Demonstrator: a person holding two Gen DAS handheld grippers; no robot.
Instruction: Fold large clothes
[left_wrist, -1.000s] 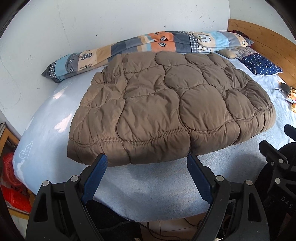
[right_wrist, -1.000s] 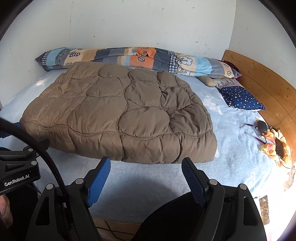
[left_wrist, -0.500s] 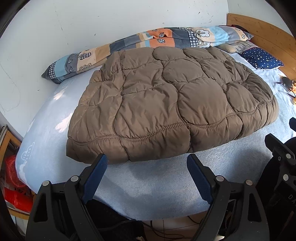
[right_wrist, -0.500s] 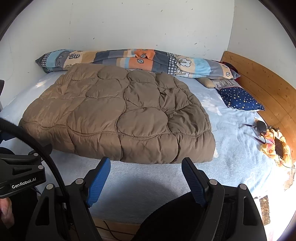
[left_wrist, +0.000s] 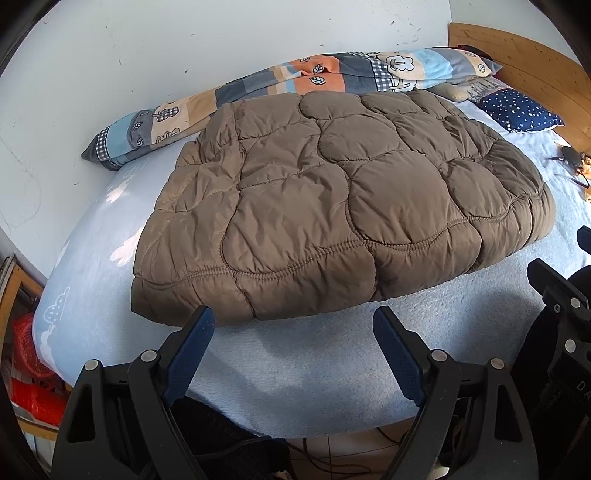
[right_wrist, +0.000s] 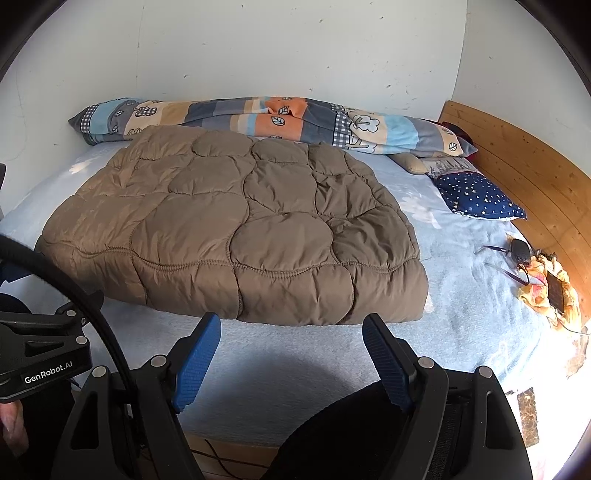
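Note:
A brown quilted padded garment (left_wrist: 332, 206) lies folded in a thick rectangle on the light blue bed (left_wrist: 295, 369); it also shows in the right wrist view (right_wrist: 240, 229). My left gripper (left_wrist: 293, 321) is open and empty, held back from the garment's near edge, above the bed's front strip. My right gripper (right_wrist: 291, 328) is open and empty, also just short of the near edge. The left gripper's body (right_wrist: 40, 354) shows at the left of the right wrist view.
A patchwork blanket roll (right_wrist: 266, 122) lies along the white wall. A navy star pillow (right_wrist: 480, 195) sits by the wooden headboard (right_wrist: 524, 166). Glasses (right_wrist: 513, 254) and a yellow cloth with a phone (right_wrist: 550, 295) lie at the right. A red crate (left_wrist: 26, 369) stands beside the bed.
Both grippers have drawn back and lifted a little from the garment; the view has shifted. Both stay open and empty. The garment has not moved.

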